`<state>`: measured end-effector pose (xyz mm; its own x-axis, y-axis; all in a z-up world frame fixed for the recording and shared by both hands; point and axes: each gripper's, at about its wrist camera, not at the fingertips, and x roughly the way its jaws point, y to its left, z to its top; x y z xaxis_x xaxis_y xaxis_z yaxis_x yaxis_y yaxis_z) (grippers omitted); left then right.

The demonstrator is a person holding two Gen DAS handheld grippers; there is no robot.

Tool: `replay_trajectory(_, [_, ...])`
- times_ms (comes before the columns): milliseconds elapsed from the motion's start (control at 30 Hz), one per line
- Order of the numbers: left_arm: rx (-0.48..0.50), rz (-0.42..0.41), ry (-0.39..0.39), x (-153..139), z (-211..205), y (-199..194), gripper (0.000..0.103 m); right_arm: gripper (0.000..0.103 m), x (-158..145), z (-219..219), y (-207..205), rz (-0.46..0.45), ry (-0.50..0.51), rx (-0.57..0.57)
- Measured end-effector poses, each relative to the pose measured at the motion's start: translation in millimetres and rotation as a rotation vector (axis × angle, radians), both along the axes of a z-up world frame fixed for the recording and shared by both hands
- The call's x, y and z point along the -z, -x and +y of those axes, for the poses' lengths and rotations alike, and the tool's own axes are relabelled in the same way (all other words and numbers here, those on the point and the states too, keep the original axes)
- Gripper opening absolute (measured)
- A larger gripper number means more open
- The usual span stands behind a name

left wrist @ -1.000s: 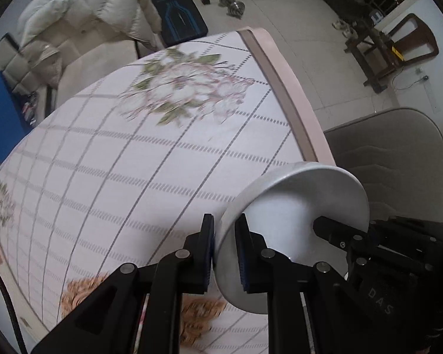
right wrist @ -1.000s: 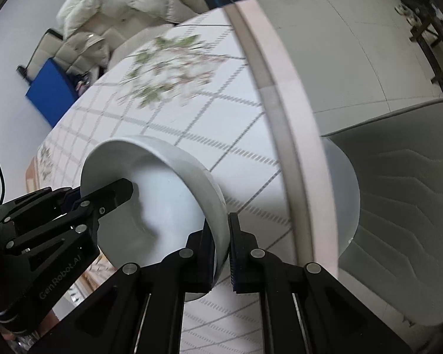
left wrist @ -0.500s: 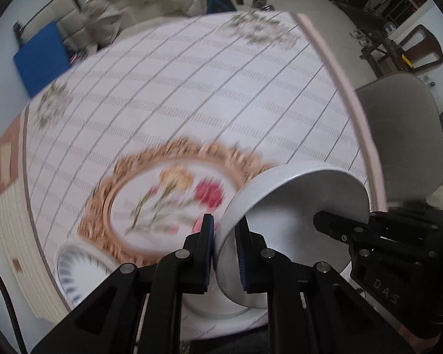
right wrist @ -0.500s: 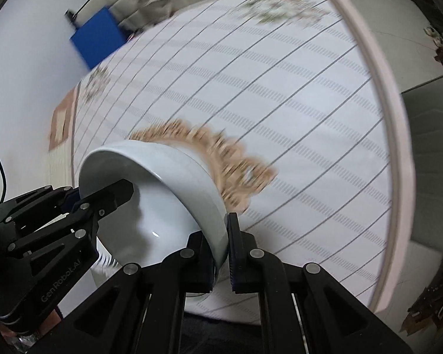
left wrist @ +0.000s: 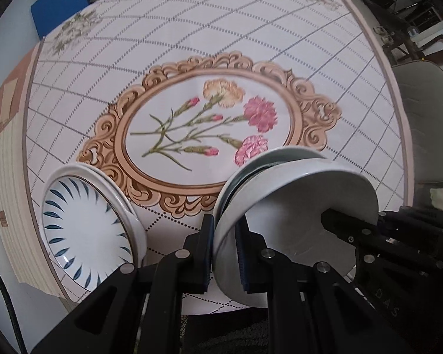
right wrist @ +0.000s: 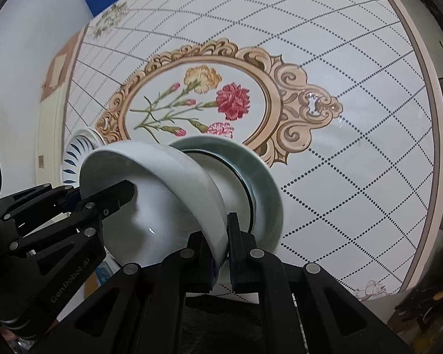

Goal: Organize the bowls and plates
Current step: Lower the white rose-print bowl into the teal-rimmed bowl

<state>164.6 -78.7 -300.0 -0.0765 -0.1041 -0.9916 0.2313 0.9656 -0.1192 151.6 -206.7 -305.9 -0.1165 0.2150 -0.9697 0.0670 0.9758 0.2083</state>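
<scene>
Both tools have carried the white bowl (left wrist: 295,206) across the surface (left wrist: 192,44) to above a green plate (right wrist: 265,194). Left tool (left wrist: 225,250) and right tool (right wrist: 220,247) clamp opposite rims; contact below seems unclear, so lower level, centred.

**Tally of what is showing on my feeds**

I am counting one white bowl (left wrist: 295,206), one grey-green dish (right wrist: 260,177) under it, one blue-leaf plate (left wrist: 85,230), one flowered tablecloth (left wrist: 192,59), one grey chair (left wrist: 425,112), and two grippers: left (left wrist: 224,250), right (right wrist: 220,253).
</scene>
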Motion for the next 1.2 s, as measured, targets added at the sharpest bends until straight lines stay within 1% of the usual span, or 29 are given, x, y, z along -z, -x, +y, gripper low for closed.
replay_trajectory(100, [-0.004, 0.022, 0.002, 11, -1, 1, 0.012, 0.009, 7, 1, 1, 0.014, 0.021, -0.008])
replay_trajectory(300, [-0.004, 0.048, 0.005, 23, -6, 1, 0.012, 0.009, 17, -2, -1, 0.038, 0.046, -0.006])
replay_trajectory(533, [-0.001, 0.06, 0.001, 29, -8, 1, 0.012, 0.009, 25, -6, -5, 0.068, 0.042, -0.001])
replay_trajectory(633, [-0.01, 0.088, 0.004, 36, -7, 1, 0.013, 0.011, 29, -8, -6, 0.088, 0.035, 0.009])
replay_trajectory(933, [-0.041, 0.116, 0.027, 40, -2, 2, 0.014, 0.011, 28, -11, -9, 0.119, 0.017, 0.018])
replay_trajectory(1100, [-0.059, 0.126, 0.043, 34, 5, 1, 0.014, 0.016, 22, -13, -8, 0.125, 0.006, 0.022])
replay_trajectory(1133, [-0.06, 0.124, 0.041, 33, 5, 1, 0.014, 0.019, 21, -13, -7, 0.125, 0.009, 0.022])
replay_trajectory(1167, [-0.059, 0.12, 0.038, 31, 6, 1, 0.014, 0.028, 18, -13, -7, 0.122, 0.019, 0.018])
replay_trajectory(1200, [-0.057, 0.115, 0.033, 30, 6, 2, 0.014, 0.033, 16, -13, -7, 0.116, 0.03, 0.013])
